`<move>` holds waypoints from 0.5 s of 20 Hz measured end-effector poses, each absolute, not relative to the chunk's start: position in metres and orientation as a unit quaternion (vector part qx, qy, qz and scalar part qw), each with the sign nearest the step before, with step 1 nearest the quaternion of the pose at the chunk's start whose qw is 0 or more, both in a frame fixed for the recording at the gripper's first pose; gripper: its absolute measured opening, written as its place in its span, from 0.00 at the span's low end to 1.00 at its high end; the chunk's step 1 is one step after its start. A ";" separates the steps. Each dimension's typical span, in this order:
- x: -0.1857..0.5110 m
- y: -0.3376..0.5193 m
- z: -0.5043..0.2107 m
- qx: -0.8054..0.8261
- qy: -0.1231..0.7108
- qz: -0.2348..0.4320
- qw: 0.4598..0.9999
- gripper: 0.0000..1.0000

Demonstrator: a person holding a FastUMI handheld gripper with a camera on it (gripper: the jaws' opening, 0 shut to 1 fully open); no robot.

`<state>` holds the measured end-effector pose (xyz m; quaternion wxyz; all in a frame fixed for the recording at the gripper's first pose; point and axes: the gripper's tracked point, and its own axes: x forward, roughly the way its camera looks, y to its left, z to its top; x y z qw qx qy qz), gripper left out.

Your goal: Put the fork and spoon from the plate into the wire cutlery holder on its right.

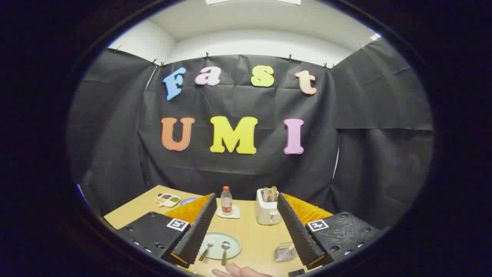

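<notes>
My claw (pixel 246 227) is wide apart and holds nothing — its two ribbed fingers (pixel 200 227) stand high over a smooth wooden table (pixel 261 238). Between the fingers lies a round pale green plate (pixel 230 239). On the plate I see a metal fork (pixel 207 249) beside a metal spoon (pixel 225 250), both handles pointing to me. To the right of the plate, close to my right finger, stands the wire cutlery holder (pixel 285 252) — a thin shiny mesh. Beyond them are a plastic bottle (pixel 226 200) on a square coaster and a white toaster (pixel 267 211) with bread slices. A hand (pixel 238 271) rests on the near edge of the table.
</notes>
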<state>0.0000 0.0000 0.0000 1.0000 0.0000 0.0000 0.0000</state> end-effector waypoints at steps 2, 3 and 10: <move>0.006 -0.007 -0.004 0.006 0.006 0.001 1.000 0.95; 0.009 -0.009 -0.005 0.006 0.009 0.005 1.000 0.95; 0.024 -0.030 -0.019 0.002 0.027 0.004 1.000 0.96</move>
